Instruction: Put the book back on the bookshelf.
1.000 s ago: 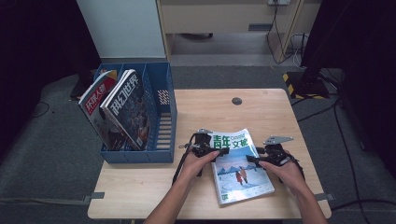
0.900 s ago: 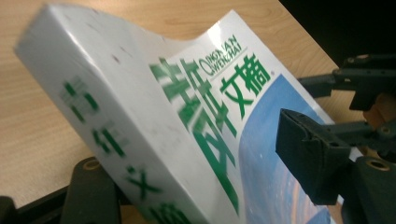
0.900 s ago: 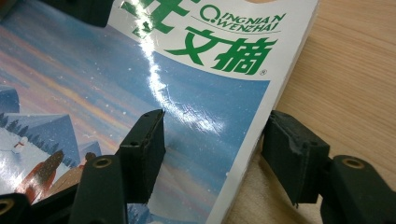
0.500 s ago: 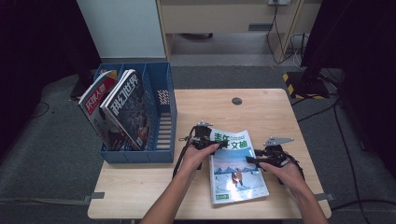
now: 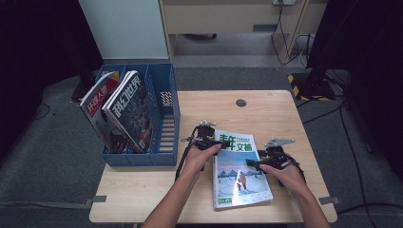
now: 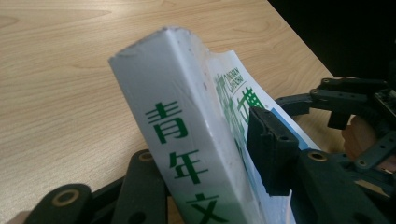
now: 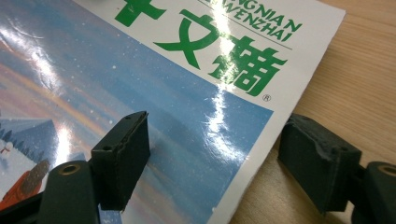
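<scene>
Your left claw [image 5: 212, 141] has just been closing and now clamps the magazine's [image 5: 240, 173] spine corner, lifting it off the tabletop [image 5: 266, 109]. Your right claw [image 5: 254, 163] has just opened, its jaws apart astride the magazine's right edge.

My wooden table [image 5: 275, 114] carries a blue file rack [image 5: 164, 137] at its left edge and a magazine [image 5: 240, 178] lying flat near the front, with a small dark round plug [image 5: 241, 102] toward the back.
</scene>
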Motion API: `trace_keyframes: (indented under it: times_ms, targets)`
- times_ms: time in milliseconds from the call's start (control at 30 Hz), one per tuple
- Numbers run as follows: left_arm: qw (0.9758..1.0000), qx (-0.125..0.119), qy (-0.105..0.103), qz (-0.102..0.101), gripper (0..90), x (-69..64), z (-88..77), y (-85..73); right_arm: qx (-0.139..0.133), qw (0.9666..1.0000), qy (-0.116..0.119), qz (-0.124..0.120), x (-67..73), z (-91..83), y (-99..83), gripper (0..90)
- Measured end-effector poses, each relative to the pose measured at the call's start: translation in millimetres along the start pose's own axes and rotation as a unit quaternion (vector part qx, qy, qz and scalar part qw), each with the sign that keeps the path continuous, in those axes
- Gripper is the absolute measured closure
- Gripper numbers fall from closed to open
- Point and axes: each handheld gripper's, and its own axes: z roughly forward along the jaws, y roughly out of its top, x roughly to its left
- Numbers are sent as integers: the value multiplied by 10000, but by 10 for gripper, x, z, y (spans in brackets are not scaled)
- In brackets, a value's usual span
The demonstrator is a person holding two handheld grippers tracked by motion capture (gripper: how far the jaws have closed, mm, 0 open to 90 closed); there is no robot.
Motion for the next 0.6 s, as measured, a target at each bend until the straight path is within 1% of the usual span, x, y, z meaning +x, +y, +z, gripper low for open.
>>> trace_keyframes:
  times_ms: [67, 167, 233, 300, 400, 467, 533, 600]
  targets:
    - [10000, 38, -3, 61, 594, -21, -3, 17, -15, 10000, 28, 83, 1, -2, -5, 255]
    - [9999, 104, 7, 91, 587, -32, 13, 38, -74, 9999, 43, 95, 0, -10, -24, 274]
    - [9999, 136, 25, 47, 581, -32, 28, 49, -88, 10000, 19, 41, 6, -15, -23, 293]
    - [9999, 147, 19, 59, 569, -29, 41, 60, -102, 9999, 26, 24, 11, -22, -24, 312]
    - [9999, 146, -10, 27, 550, -33, 60, 83, -91, 9999, 66, 53, 23, -32, -21, 346]
    - [9999, 146, -37, -27, 527, -37, 71, 100, -102, 9999, 109, -26, 37, -19, -22, 351]
    - [9999, 147, -26, -37, 518, -40, 76, 110, -80, 9998, 171, -53, 60, -7, -24, 351]
    - [9999, 155, -10, -29, 519, -43, 76, 112, -69, 9998, 177, -38, 64, -3, -20, 350]
